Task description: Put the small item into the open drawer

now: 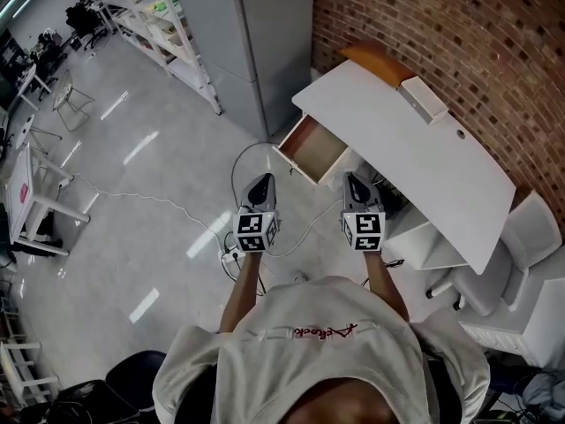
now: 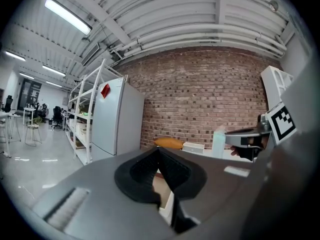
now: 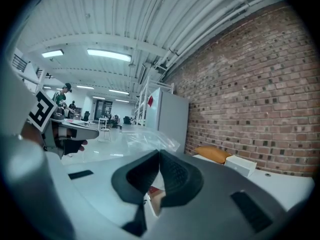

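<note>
A white desk stands against the brick wall, with its wooden drawer pulled open at the left end. A small white box and an orange rounded object lie at the desk's back edge; both also show as the box and orange object. My left gripper and right gripper hover side by side just short of the drawer, above the floor. Both are shut with nothing held: left gripper, right gripper.
A grey cabinet and white shelving stand left of the desk. A white chair sits at the desk's right end. Cables trail across the floor below the grippers. A black chair is behind me.
</note>
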`<state>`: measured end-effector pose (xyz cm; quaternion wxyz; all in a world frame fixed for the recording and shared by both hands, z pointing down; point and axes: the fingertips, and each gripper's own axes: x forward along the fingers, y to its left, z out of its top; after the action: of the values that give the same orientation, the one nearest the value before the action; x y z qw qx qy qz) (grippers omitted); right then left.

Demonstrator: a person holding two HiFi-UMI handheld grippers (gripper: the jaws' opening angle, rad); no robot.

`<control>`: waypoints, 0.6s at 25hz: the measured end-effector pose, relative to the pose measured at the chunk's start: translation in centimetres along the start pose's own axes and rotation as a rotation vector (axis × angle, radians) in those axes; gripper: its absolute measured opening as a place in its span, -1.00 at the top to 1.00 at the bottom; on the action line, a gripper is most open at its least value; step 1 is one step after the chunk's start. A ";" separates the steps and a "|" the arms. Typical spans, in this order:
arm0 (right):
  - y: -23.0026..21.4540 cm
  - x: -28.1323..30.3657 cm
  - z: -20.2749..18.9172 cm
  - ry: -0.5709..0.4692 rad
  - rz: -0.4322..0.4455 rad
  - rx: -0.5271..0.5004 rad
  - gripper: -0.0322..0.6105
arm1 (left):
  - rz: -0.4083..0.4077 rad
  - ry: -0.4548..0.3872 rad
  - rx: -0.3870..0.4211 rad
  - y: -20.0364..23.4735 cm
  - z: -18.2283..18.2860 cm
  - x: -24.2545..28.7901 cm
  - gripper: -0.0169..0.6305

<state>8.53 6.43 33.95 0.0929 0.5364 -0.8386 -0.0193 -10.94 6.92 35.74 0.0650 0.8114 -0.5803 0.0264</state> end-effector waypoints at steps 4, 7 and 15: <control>-0.7 2.1 -0.3 0.008 -0.025 0.010 0.86 | -0.028 0.001 0.008 1.0 0.3 2.4 0.92; -1.1 3.2 -0.5 0.012 -0.043 0.017 0.86 | -0.050 0.006 0.008 1.5 0.2 3.6 0.92; -1.3 4.3 -1.6 0.028 -0.059 0.041 0.86 | -0.077 0.033 0.015 1.9 -0.7 5.2 0.92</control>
<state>8.24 2.11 35.90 0.0930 0.5630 -0.8212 0.0026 -11.00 1.59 37.19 0.0696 0.8330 -0.5473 0.0415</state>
